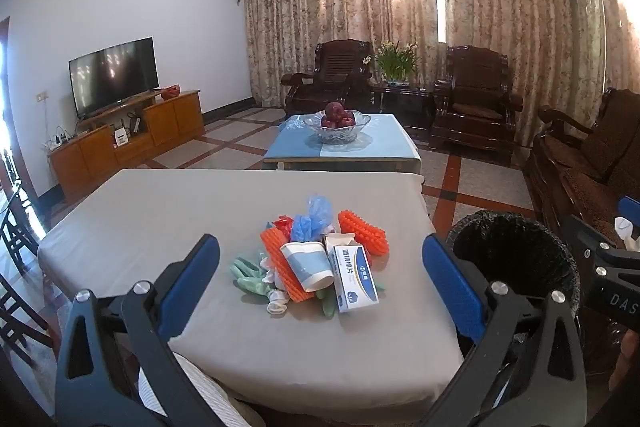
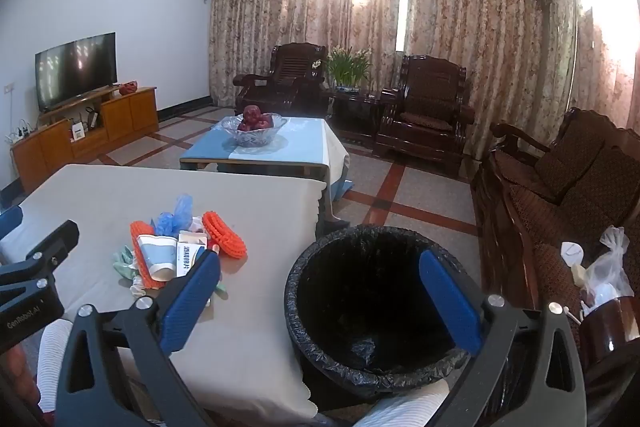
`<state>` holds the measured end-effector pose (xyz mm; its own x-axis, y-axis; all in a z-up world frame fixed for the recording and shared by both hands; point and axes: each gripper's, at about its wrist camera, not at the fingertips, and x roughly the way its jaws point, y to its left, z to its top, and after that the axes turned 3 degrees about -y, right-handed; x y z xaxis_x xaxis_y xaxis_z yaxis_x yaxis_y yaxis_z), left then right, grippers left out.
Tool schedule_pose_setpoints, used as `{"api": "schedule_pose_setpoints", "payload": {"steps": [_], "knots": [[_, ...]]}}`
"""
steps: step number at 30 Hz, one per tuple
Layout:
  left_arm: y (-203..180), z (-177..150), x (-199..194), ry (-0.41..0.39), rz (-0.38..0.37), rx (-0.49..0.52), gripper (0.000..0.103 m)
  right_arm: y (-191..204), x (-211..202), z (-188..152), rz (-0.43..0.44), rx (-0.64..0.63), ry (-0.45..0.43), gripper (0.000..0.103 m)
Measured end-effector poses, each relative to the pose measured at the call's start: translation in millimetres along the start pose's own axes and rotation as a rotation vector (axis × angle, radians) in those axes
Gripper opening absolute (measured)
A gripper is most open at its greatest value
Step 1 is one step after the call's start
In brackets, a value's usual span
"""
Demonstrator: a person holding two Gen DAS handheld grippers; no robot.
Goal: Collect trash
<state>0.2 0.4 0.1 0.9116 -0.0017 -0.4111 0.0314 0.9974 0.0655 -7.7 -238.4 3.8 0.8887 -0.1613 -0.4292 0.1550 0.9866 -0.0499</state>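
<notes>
A pile of trash lies mid-table on the beige cloth point(image 1: 160, 211): a paper cup point(image 1: 306, 263) on its side, a white and blue box point(image 1: 354, 273), two orange spiky pieces point(image 1: 364, 231), crumpled blue plastic point(image 1: 314, 217), green and white balloons point(image 1: 250, 273). The pile also shows in the right wrist view, with the cup point(image 2: 158, 255) and the box point(image 2: 192, 255). My left gripper point(image 1: 320, 275) is open and empty, above the table's near edge, facing the pile. My right gripper point(image 2: 320, 291) is open and empty over the black-lined trash bin point(image 2: 372, 359), which stands off the table's right side point(image 1: 516, 255).
A low table point(image 1: 360, 147) with a glass bowl of apples point(image 1: 337, 125) stands beyond. A dark wooden sofa point(image 2: 560, 195) with a plastic bag point(image 2: 608, 267) is on the right. Armchairs, a TV stand point(image 1: 128, 135) and curtains line the room.
</notes>
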Motion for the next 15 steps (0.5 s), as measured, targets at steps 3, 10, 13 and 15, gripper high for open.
{"api": "schedule_pose_setpoints", "payload": {"steps": [3,10,13,15], "knots": [[0.7,0.3,0.2,0.000,-0.001,0.001,0.098,-0.1,0.1,0.1,0.002,0.001,0.001,0.097],[-0.4,-0.1,-0.2,-0.001,0.001,0.001,0.098,-0.1,0.1,0.3,0.002,0.002,0.002,0.097],[-0.3,-0.1,0.2,-0.001,-0.001,0.004,0.098,0.1,0.0,0.3,0.002,0.002,0.002,0.097],[-0.1,0.0,-0.1,0.000,0.000,0.001,0.098,0.1,0.0,0.5,0.003,0.002,0.003,0.097]]}}
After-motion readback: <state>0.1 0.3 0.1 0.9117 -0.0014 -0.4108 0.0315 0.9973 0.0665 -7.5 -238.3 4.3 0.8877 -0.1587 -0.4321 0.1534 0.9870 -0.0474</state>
